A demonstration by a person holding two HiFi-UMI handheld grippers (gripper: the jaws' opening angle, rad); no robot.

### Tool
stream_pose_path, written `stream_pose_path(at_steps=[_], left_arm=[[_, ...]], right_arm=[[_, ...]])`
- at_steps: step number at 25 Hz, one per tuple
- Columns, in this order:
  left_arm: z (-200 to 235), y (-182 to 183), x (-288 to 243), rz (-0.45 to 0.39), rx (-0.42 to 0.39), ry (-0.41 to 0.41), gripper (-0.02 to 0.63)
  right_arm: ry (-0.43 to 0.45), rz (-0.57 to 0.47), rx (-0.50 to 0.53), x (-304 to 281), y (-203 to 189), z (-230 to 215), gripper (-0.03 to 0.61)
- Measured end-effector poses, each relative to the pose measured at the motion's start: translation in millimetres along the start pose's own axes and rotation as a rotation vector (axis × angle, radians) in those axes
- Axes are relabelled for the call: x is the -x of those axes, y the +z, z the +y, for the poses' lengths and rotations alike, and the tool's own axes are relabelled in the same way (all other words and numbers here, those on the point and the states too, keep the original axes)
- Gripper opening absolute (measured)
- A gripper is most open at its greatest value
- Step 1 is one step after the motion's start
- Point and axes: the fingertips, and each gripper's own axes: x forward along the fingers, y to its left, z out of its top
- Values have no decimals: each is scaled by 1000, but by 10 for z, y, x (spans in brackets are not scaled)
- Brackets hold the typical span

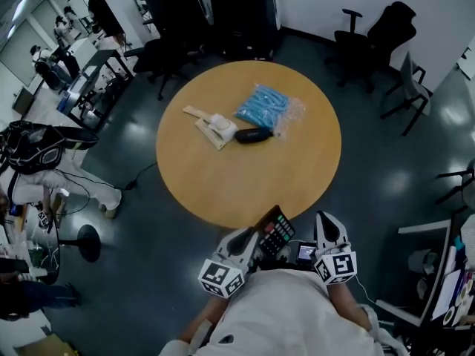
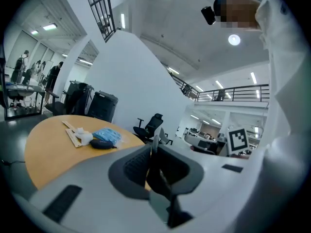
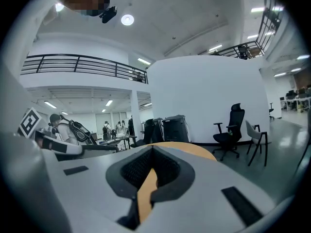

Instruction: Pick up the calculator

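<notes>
Looking down on a round wooden table (image 1: pixel 245 176), two hand-held grippers sit at its near edge. The left gripper (image 1: pixel 251 237) is clenched on the calculator (image 1: pixel 276 231), held tilted above the rim with its keys showing. The right gripper (image 1: pixel 327 219), just beside it, is closed and empty.

Near half of table (image 1: pixel 223 191) bare; pouch (image 1: pixel 253 135) and packet (image 1: pixel 263 107) clutter beyond.
</notes>
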Motion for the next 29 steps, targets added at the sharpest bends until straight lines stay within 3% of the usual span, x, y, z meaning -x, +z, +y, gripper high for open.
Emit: stream_pose_path(at_steps=[29], left_arm=[[71,8,25,-40,-24,54,52]], right_arm=[[-17,27,30,89,-94,62,14]])
